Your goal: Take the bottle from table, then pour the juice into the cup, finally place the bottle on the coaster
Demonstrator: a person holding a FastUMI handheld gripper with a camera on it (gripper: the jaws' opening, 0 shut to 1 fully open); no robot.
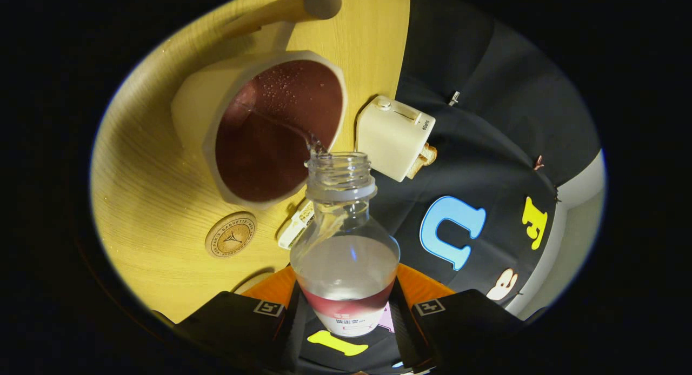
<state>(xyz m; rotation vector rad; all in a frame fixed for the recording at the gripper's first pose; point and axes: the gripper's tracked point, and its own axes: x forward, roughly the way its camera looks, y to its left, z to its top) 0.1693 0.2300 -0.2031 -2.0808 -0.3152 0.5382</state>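
My gripper (pixel 346 315) is shut on a clear plastic bottle (pixel 345 256), both fingers pressing its labelled body. The bottle is tilted, its open neck (pixel 339 172) over the rim of a cream cup (pixel 270 129) with a dark brown inside. A thin stream of clear liquid runs from the neck into the cup, and drops cling to the cup's inner wall. Clear liquid fills the bottle's shoulder. A round wooden coaster (pixel 231 234) lies on the yellow wooden table (pixel 146 186), just beside the cup, ahead of my left finger.
A cream toy toaster (pixel 393 136) with toast in it stands at the table's edge beyond the bottle neck. A small white object (pixel 296 225) lies behind the bottle. A wooden cylinder (pixel 303 7) lies beyond the cup. The table edge drops off to the black cloth wall.
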